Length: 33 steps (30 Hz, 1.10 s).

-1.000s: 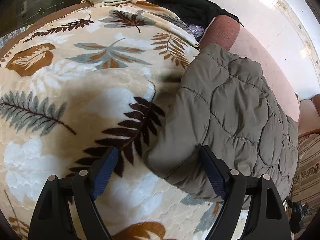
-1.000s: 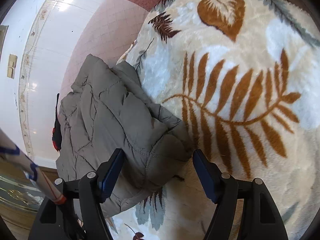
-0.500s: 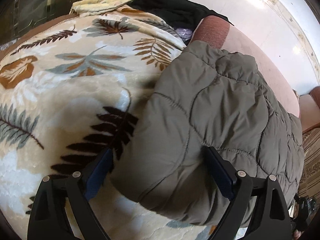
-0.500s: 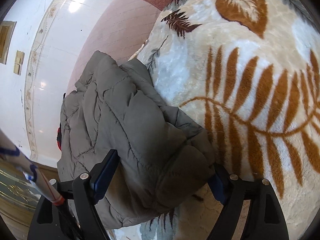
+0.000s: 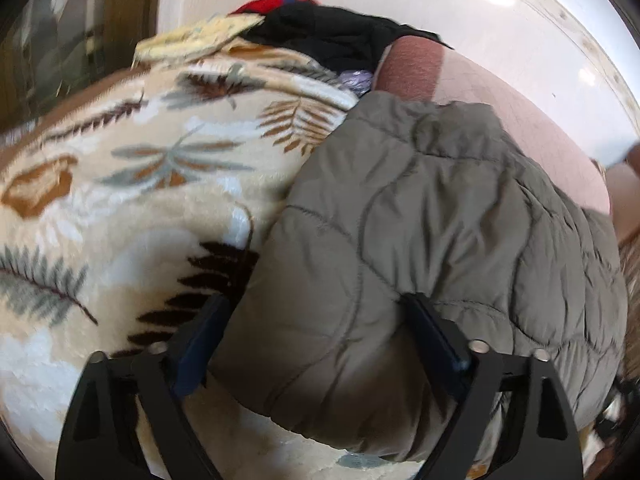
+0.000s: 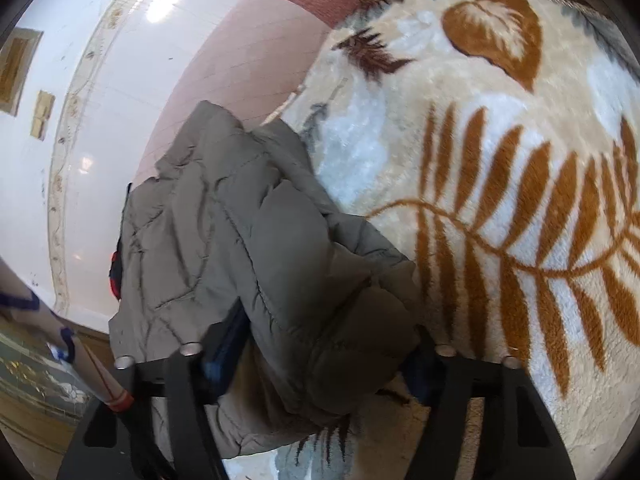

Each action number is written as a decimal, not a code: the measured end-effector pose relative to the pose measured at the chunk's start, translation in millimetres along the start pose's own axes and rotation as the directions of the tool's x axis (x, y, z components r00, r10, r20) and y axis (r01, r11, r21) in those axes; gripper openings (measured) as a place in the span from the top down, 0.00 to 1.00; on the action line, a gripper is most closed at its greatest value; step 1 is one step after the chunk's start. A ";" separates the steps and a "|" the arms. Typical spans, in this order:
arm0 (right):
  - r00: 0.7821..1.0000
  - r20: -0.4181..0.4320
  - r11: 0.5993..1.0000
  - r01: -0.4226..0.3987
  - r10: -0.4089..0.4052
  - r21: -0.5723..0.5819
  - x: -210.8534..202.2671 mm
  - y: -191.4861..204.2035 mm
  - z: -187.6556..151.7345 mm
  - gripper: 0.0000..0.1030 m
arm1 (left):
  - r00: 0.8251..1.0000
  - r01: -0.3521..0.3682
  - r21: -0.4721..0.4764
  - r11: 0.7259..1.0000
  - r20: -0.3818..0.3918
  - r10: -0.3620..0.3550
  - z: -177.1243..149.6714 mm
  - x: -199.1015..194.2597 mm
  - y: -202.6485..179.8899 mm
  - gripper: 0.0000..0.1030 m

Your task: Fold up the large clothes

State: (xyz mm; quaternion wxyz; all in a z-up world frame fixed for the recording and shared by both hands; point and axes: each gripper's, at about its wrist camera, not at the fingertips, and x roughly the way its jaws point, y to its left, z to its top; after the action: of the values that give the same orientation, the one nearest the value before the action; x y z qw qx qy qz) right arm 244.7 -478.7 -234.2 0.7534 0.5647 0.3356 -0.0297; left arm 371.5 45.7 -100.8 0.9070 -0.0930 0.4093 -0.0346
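A folded olive-grey quilted jacket [image 5: 420,216] lies on a cream leaf-print blanket [image 5: 132,184], along the blanket's edge by a pink couch back. My left gripper [image 5: 320,336] is open, its fingers straddling the jacket's near corner. In the right wrist view the same jacket [image 6: 248,240] fills the lower left. My right gripper [image 6: 324,352] is open, with the jacket's opposite folded end bulging between its fingers. The blue pads of both grippers are partly hidden by the fabric.
A pile of black, red and yellow clothes [image 5: 320,28] sits at the blanket's far end. The pink couch back [image 6: 240,68] and a white tiled wall [image 6: 80,80] lie behind the jacket. The blanket [image 6: 500,180] spreads wide to the right.
Both grippers moved forward onto the jacket, from just in front of its ends to straddling them. Their jaws stayed wide. The jacket bulges more between the fingers.
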 end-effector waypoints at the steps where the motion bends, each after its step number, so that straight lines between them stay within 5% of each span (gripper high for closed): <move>1: 1.000 0.009 1.000 0.000 0.000 -0.021 -1.9 3.8 0.1 0.45 | 1.000 -0.022 0.029 0.999 0.021 0.022 -0.5 -3.3 -5.1 0.23; 5: 0.996 0.067 0.984 0.068 -0.058 -0.163 -9.7 30.4 -2.5 0.64 | 0.990 -0.111 0.115 0.987 0.096 0.101 -2.1 -11.9 -19.4 0.60; 9: 0.982 0.144 0.942 0.162 -0.124 -0.295 -18.9 60.6 -9.9 0.71 | 0.984 -0.139 0.139 0.981 0.135 0.120 0.5 -23.8 -24.2 0.77; 17: 0.979 0.189 0.912 0.141 -0.071 -0.385 -68.3 93.7 -27.6 0.72 | 0.982 -0.105 0.130 0.986 0.169 0.082 1.5 -81.1 -16.8 0.82; 24: 0.990 0.136 0.924 0.082 -0.032 -0.375 -122.6 79.0 -66.1 0.72 | 0.958 -0.161 0.165 0.973 0.262 0.114 -45.6 -154.7 -0.3 0.96; 29: 0.989 0.106 0.945 0.134 -0.107 -0.298 -133.1 48.2 -82.9 0.72 | 0.984 -0.148 0.128 0.981 0.119 0.133 -77.4 -153.1 31.5 0.96; 33: 0.982 0.027 0.960 0.189 -0.188 -0.208 -113.4 26.8 -69.0 0.56 | 0.986 -0.133 0.158 0.978 0.124 0.114 -79.5 -153.4 26.7 0.91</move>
State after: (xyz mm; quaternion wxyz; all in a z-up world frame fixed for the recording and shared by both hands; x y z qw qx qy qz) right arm 135.9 -446.9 -160.2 0.8036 0.4475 0.3864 -0.0680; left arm 209.9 82.0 -44.7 0.9339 0.0065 0.3575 -0.0068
